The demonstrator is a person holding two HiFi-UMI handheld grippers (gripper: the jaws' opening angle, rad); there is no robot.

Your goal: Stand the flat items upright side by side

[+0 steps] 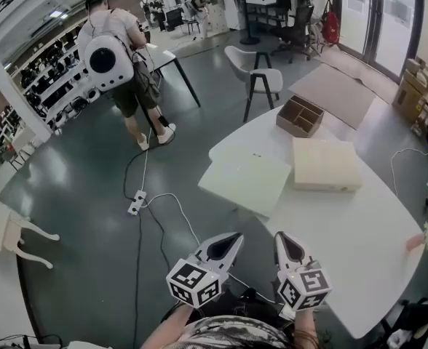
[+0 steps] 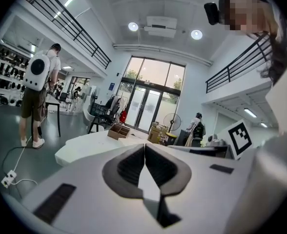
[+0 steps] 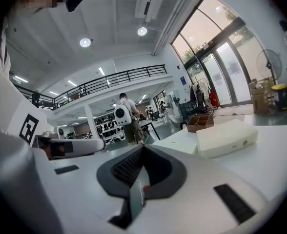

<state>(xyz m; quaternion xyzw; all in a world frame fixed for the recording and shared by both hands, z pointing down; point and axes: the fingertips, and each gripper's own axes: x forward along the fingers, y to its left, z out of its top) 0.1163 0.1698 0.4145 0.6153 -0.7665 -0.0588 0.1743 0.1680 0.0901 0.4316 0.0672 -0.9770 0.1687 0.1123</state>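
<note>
At the far left of the head view, shelving point(image 1: 50, 71) lines the wall, and a person with a white backpack point(image 1: 112, 60) stands on the dark floor beside a small table, facing away. Nearer, a power strip point(image 1: 136, 203) lies on the floor, and its white cable point(image 1: 185, 220) curls toward the left gripper point(image 1: 232, 237). That gripper is held low at the near edge of the white table point(image 1: 359, 267). Its own view shows the jaws pressed together with nothing between them. Beyond it the flat white item point(image 1: 244, 180) lies on the table, its left part overhanging the table's edge. Just beside the left gripper is the right gripper point(image 1: 281, 237), likewise closed tight and empty, and it points the same way across the tabletop. Ahead of it, and right of the flat white item, the cream box point(image 1: 325, 163) also lies flat, close to the white item. Whether the two touch cannot be told. Only bare tabletop lies between the grippers and these two. Behind them, near the table's far edge, stands a brown cardboard divider tray point(image 1: 300, 115). A white chair point(image 1: 256, 75) is on the floor past it. Farther right a cardboard sheet point(image 1: 338, 93) lies on the floor, and cartons point(image 1: 410, 86) are stacked by the glass doors.
</note>
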